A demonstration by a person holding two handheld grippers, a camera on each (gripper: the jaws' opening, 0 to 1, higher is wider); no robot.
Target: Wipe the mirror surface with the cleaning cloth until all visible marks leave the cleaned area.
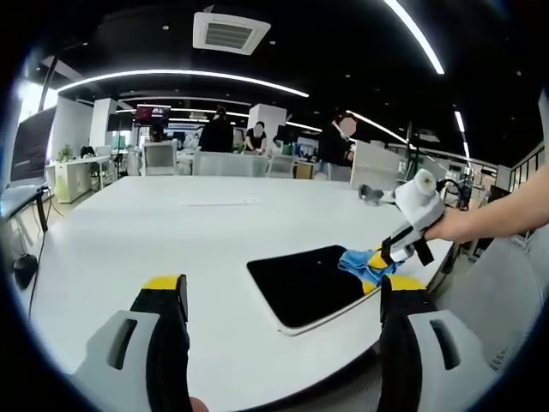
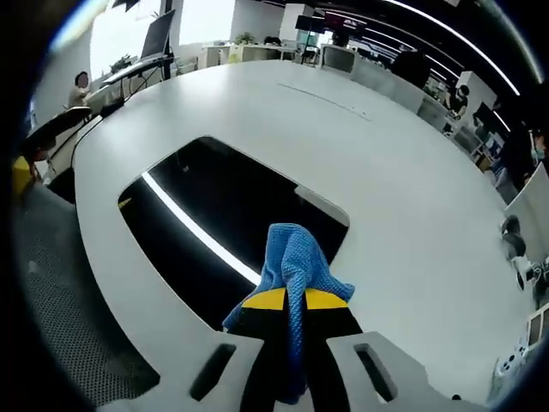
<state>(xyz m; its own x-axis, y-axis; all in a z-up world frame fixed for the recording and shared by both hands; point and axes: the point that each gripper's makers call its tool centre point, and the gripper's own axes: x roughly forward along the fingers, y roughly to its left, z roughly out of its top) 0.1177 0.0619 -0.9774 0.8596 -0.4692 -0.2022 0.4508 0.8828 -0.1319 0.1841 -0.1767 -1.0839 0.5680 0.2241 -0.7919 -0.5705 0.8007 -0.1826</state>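
In the left gripper view we see, at the far left, a dark monitor (image 1: pixel 33 144) on a side desk, and before us a wide white oval surface (image 1: pixel 154 232) reaching toward the people standing at the far desks. Our left gripper (image 1: pixel 283 300) rises from the bottom with its black, yellow-tipped fingers (image 1: pixel 163 296) spread wide apart and nothing between them, hovering near the close edge of the surface. Between those fingers, a little right of centre, lies the flat rectangular black mirror with rounded corners (image 1: pixel 304 283), close to the surface's near right edge. At the mirror's right end the crumpled blue microfibre cleaning cloth (image 1: pixel 358 262) rests on the glass, pinched by the right gripper (image 1: pixel 382 262), which comes in from the right in a bare hand (image 1: pixel 450 225). In the right gripper view the same mirror (image 2: pixel 214 215) spreads from the left toward the centre, reflecting a long white ceiling light as a bright stripe. At centre our right gripper (image 2: pixel 296 300) has its yellow-tipped fingers (image 2: pixel 266 299) pressed together on the blue cloth (image 2: pixel 292 253), which bunches up above the tips over the near part of the mirror, while a strip of it hangs down between the fingers. To the right the white surface (image 2: pixel 403 197) runs on toward some small objects at the edge, too small for us to identify.
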